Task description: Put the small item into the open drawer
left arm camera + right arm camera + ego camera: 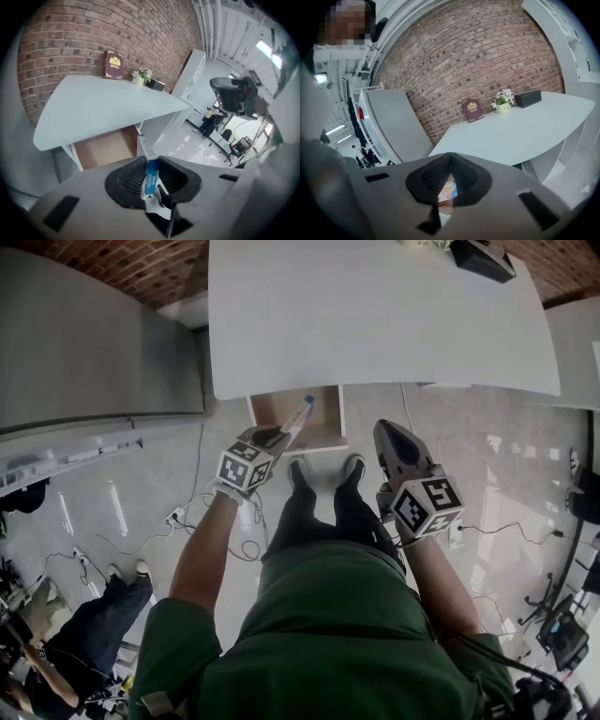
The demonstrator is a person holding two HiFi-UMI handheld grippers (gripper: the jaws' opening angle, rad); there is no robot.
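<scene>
Since the white counter (pixel 375 315) fills the 12 o'clock half of the head view, the open drawer (pixel 277 406) shows only as a brown tray projecting from under its near edge, its floor bare and reachable from above. The left tool (pixel 278 436), at 7 o'clock of the drawer, is angled downward toward that opening. Its jaws stand narrowly apart, pressed on the small item (pixel 151 174), a slim blue-and-white packet gripped by its lower end so that the free end leads. That end projects toward 1 o'clock and appears above the drawer, though the item is judged not yet released. The right tool (pixel 396 440), at 4 o'clock of the drawer and well apart from it, has its jaws together at the tips. A small coloured patch shows in the gap behind them, too unclear to name. This tool seems held aside to leave the approach free.
</scene>
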